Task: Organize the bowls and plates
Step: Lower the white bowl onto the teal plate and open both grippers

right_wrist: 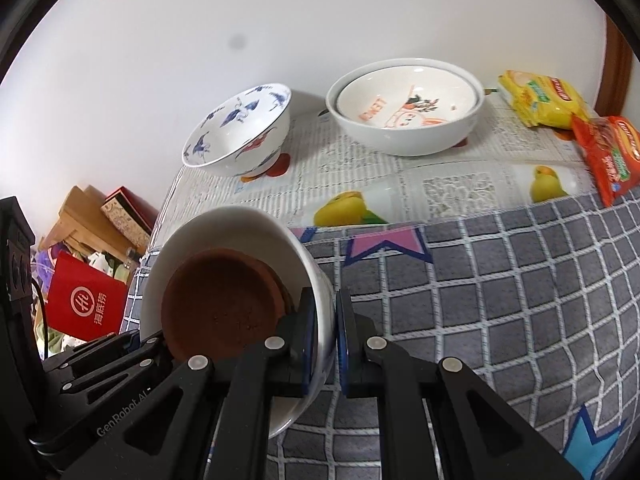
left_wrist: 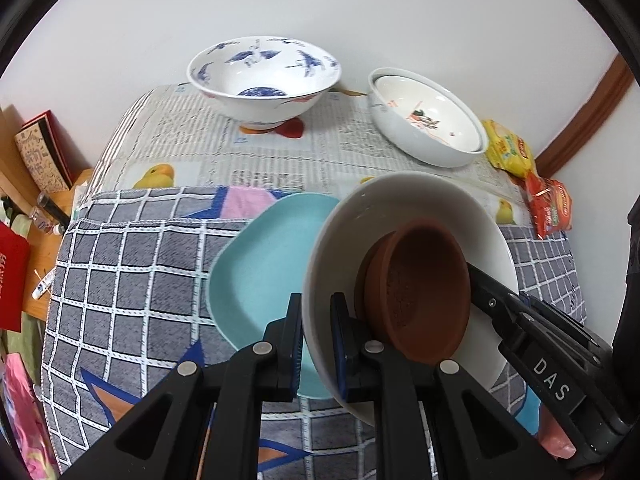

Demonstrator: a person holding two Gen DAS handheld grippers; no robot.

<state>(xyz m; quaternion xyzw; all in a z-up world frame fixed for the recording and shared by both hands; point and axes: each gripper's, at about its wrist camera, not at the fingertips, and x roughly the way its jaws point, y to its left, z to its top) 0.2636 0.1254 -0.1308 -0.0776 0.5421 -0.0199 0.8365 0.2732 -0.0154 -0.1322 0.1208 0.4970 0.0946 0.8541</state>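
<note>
Overhead, both hand-held grippers, left point(left_wrist: 316, 344) and right point(right_wrist: 325, 344), clench the white bowl point(left_wrist: 408, 200) above a checked cloth point(right_wrist: 500, 300) and newspaper point(left_wrist: 280, 160) on the bench by a white wall point(left_wrist: 320, 8).

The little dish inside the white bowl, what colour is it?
Reddish brown, like terracotta. The little dish shows best in the left wrist view, sitting in the white bowl.

Both tools point(left_wrist: 316, 340) point(right_wrist: 324, 340) clamped shut.

The left gripper point(left_wrist: 316, 344) is matte black plastic, with angular linkage arms joined by round silver rivets and blue pads lining the jaws. The right gripper point(right_wrist: 330, 344) is built the same; white lettering reads "DAS" on its body and "GenRobot AI" on the left's.
</note>
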